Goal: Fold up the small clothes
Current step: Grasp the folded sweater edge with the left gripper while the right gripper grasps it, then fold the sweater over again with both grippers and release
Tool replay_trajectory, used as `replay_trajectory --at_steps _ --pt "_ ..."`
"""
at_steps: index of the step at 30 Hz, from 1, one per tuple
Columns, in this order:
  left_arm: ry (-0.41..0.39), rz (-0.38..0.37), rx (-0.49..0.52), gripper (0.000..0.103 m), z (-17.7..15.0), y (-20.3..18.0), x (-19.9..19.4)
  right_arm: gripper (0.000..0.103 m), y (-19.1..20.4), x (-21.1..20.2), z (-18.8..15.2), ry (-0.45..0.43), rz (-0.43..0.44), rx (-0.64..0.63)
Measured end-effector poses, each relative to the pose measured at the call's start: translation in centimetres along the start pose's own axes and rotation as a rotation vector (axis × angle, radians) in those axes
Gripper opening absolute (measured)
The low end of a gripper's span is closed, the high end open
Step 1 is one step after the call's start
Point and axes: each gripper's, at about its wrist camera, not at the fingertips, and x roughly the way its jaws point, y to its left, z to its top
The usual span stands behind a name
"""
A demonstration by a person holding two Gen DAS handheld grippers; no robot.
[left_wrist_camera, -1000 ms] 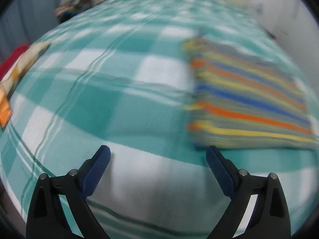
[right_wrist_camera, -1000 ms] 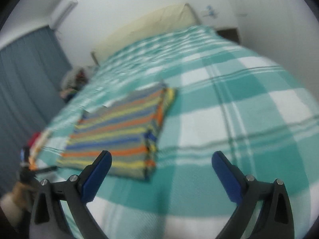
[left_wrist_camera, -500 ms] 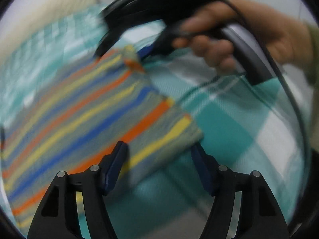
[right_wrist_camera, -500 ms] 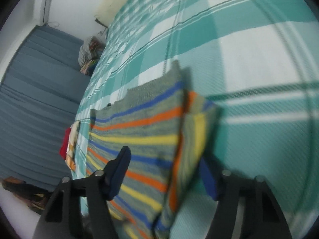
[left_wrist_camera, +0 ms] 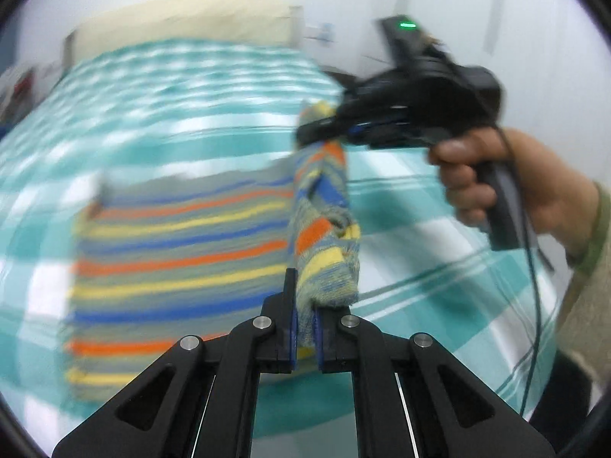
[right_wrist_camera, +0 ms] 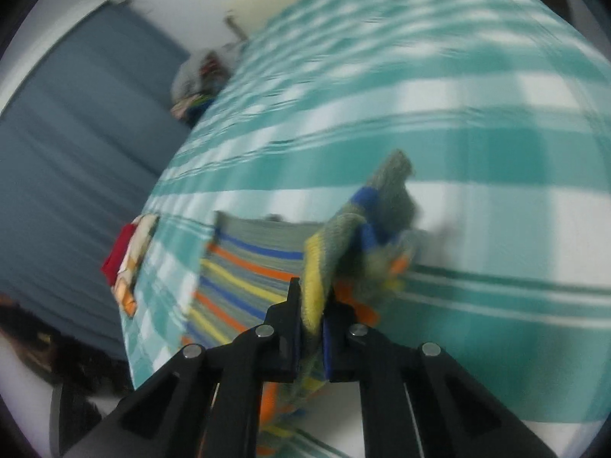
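Striped knit garment [left_wrist_camera: 183, 259] fills the left wrist view, its grey cloth crossed by orange, yellow and blue bands, lying mostly flat on the teal-and-white checked bedspread [left_wrist_camera: 439, 236] ahead and to the left of the left gripper [left_wrist_camera: 304, 328]. That gripper's jaws have just been closing and now pinch the near corner of the garment's right edge, which stands up from the bed as a bunched ridge running straight ahead. At the ridge's far end the right gripper [left_wrist_camera: 324, 133], seen from outside, clamps the other corner; a hand [left_wrist_camera: 508, 187] in a pale sleeve grips its handle, a cable trailing below. A cream headboard [left_wrist_camera: 179, 19] sits beyond the bed. From the right wrist, the right gripper [right_wrist_camera: 310, 328] has also just been closing, and its blue pads squeeze a yellow-edged fold of the same garment [right_wrist_camera: 248, 263], the rest spreading ahead and to the left. Farther left, a red and patterned cloth [right_wrist_camera: 126, 259] lies at the bed's edge, before a blue-grey curtain [right_wrist_camera: 76, 152].
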Motion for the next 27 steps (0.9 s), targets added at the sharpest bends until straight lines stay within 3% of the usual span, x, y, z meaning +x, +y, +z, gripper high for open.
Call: replay_trajectory --at_steps 7,9,11,12,13,17,20,23,25,27 --pt "0.054 0.156 -0.199 0.005 -4.3 9.9 -2.0 0.009 10.7 10.7 0.0 0.079 0.029 -0.131" --pt "0.076 0.195 -0.242 0.014 -5.7 11.6 -2.3 0.012 13.2 14.4 -0.4 0.111 0.017 -0.161" --pt "0.087 0.231 -0.276 0.043 -7.1 12.7 -2.4 0.021 14.5 16.8 -1.1 0.119 0.033 -0.175" --pt "0.081 0.234 -0.289 0.051 -7.6 13.2 -2.8 0.033 15.0 18.0 -1.5 0.121 0.066 -0.172" --pt "0.071 0.230 -0.302 0.060 -7.9 13.4 -3.1 0.036 15.1 18.4 -1.9 0.116 0.094 -0.166" --pt "0.049 0.146 -0.340 0.065 -7.1 14.4 -3.7 0.036 14.6 16.1 -2.9 0.042 0.170 -0.151" --pt "0.071 0.123 -0.281 0.069 -5.6 13.8 -2.2 0.036 13.7 12.4 -4.1 0.014 0.114 -0.193" --pt "0.087 0.212 -0.289 0.069 -5.9 14.4 -1.1 0.036 13.2 8.8 -7.3 0.038 0.041 -0.315" --pt "0.111 0.278 -0.319 0.070 -6.3 15.7 0.1 0.036 12.6 7.6 -10.0 0.069 0.046 -0.363" --pt "0.126 0.289 -0.350 0.071 -6.8 16.8 0.9 0.036 11.6 8.3 -13.0 0.129 0.051 -0.359"
